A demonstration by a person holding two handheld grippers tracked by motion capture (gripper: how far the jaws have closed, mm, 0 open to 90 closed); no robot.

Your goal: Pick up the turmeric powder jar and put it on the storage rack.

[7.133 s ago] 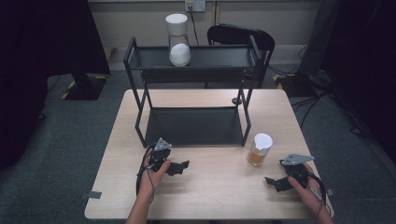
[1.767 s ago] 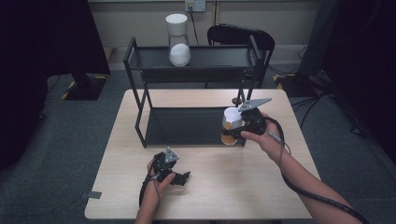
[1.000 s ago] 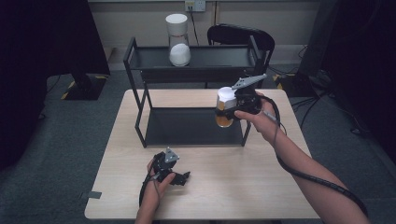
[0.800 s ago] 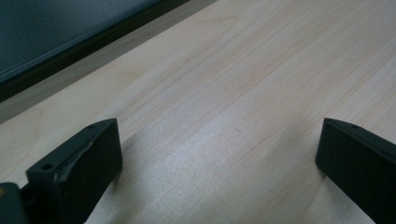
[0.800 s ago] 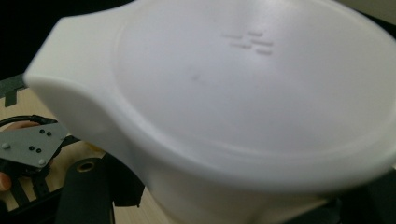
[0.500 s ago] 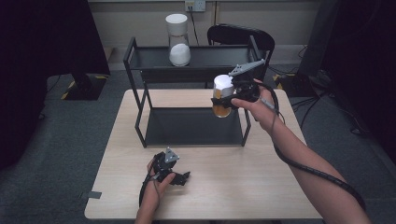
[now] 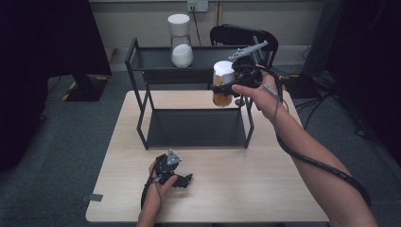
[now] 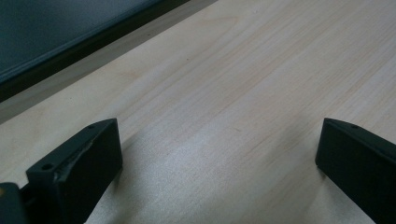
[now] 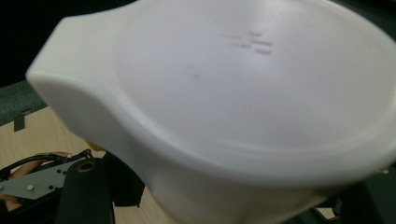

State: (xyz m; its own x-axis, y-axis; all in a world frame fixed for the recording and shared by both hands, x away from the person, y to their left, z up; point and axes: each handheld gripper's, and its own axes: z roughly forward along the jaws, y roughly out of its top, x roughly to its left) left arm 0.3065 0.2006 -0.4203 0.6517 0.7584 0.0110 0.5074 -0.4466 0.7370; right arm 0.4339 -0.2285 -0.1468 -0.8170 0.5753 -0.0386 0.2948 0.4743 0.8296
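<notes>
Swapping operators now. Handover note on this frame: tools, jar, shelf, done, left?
Right tool: shut on the white-lidded jar, held in the air at the right end of the black rack, about level with its top shelf.
Left tool: open, holding nothing, resting on the table.
Top shelf: a white canister at the left.
Done: jar picked up.
Left: probably set it on a shelf, release.

Left gripper (image 7: 182, 180): small black body, grey three-cornered plate on top, black cable looping at the wrist.
Right gripper (image 7: 226, 88): black body, grey three-cornered plate, ribbed black cable.
Jaws: flat black blocks with small screw holes.
Forearms: bare, no sleeves.
</notes>
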